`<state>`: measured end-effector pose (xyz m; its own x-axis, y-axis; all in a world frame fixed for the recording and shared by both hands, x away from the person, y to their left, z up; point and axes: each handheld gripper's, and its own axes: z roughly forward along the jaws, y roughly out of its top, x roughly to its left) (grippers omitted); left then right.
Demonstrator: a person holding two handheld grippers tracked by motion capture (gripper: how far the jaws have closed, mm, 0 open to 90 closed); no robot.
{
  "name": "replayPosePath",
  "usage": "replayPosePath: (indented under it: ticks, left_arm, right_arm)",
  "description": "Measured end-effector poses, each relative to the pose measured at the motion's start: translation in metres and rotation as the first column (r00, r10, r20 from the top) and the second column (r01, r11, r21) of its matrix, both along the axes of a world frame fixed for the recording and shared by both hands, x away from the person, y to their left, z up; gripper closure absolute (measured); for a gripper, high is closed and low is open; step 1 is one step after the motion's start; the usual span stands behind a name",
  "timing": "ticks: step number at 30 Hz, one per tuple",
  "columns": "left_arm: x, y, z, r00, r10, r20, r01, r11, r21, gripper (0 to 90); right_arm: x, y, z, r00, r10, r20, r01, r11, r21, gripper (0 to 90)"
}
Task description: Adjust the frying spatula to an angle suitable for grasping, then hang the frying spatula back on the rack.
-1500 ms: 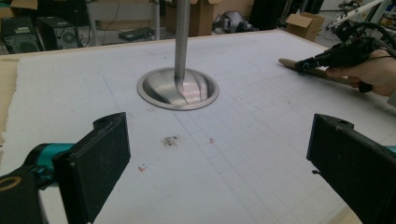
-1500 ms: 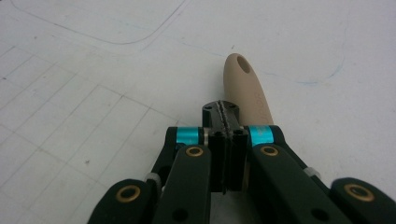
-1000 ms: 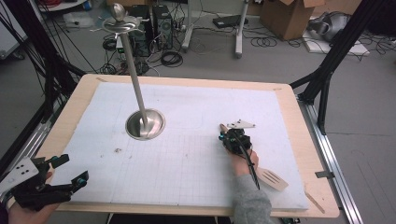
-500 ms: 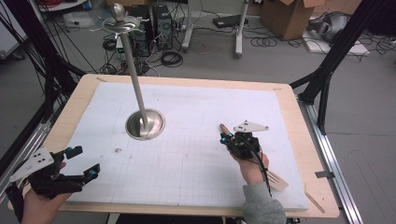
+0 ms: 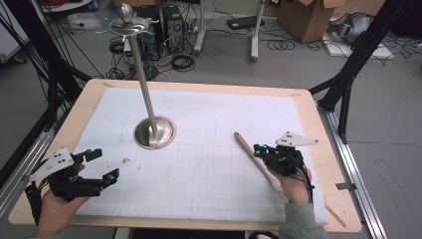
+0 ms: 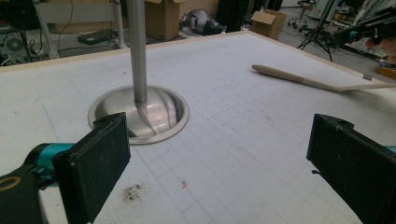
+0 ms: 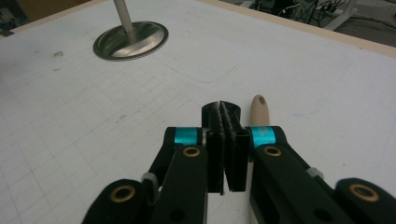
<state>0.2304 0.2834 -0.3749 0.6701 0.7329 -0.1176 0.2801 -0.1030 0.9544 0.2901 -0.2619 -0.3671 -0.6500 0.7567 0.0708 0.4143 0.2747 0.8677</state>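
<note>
From the high view, a wooden table (image 5: 318,149) carries a white gridded mat (image 5: 209,169), and on the mat's left half stands a metal stand (image 5: 149,107): a shallow round steel dish (image 5: 155,132) as base, a thin pole rising from it, and a small plate with a knob at the top; the dish holds nothing but the pole's foot. The left gripper (image 5: 99,167) hangs over the mat's near-left edge with its jaws spread wide and nothing between them. The right gripper (image 5: 260,149) sits at the near right with jaws pressed together, just beside a wooden spatula (image 5: 254,159) that lies flat on the mat. In the left gripper view, the two black pads stand far apart; the dish (image 6: 140,114) lies ahead and the spatula (image 6: 299,78) lies well off to the right. In the right gripper view, the jaws meet with nothing clamped, and the spatula's handle end (image 7: 259,111) shows just to their right.
</note>
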Motion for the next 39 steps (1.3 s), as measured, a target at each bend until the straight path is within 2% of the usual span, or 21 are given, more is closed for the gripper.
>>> replayPosePath:
  ticks: [3, 8, 16, 18, 20, 22, 34, 39]
  left_arm:
    - [0.002, -0.002, 0.0, 1.0, -0.009, -0.001, 0.009, 1.0, 0.002, 6.6]
    - [0.004, -0.003, 0.001, 0.9999, -0.017, 0.002, 0.017, 0.9999, -0.001, 6.6]
    - [0.005, -0.001, 0.0, 0.9998, -0.02, -0.002, 0.02, 0.9997, -0.014, 6.6]
    - [0.004, -0.001, 0.001, 0.9997, -0.022, 0.005, 0.022, 0.9995, -0.022, 6.6]
    - [0.002, -0.001, 0.002, 0.9997, -0.023, 0.008, 0.023, 0.9995, -0.021, 6.5]
    - [0.001, 0.0, 0.003, 0.9998, -0.018, 0.01, 0.018, 0.9995, -0.025, 6.6]
    - [0.001, 0.002, 0.0, 1.0, -0.009, 0.001, 0.009, 0.9998, -0.019, 6.6]
    - [0.001, 0.001, 0.001, 0.9999, -0.012, 0.004, 0.012, 0.9998, -0.018, 6.6]
  right_arm:
    - [-0.002, -0.008, -0.001, 0.9999, 0.005, 0.011, -0.005, 1.0, -0.001, 83.2]
    - [-0.002, -0.017, -0.002, 0.9999, 0.006, 0.014, -0.006, 1.0, 0.013, 64.0]
    - [0.001, -0.03, -0.001, 0.9997, 0.025, -0.01, -0.024, 0.996, 0.085, 37.5]
    - [0.001, -0.032, -0.001, 0.9992, 0.039, -0.005, -0.039, 0.996, 0.077, 30.2]
    - [0.002, -0.033, -0.001, 0.9998, 0.018, -0.008, -0.017, 0.997, 0.07, 20.1]
    - [0.003, -0.036, -0.002, 1.0, 0.006, -0.007, -0.006, 0.997, 0.082, 14.9]
    - [0.007, -0.04, -0.007, 0.9996, 0.027, 0.006, -0.028, 0.993, 0.118, 14.4]
    - [0.007, -0.039, -0.011, 0.9994, 0.035, -0.005, -0.034, 0.993, 0.109, 14.4]
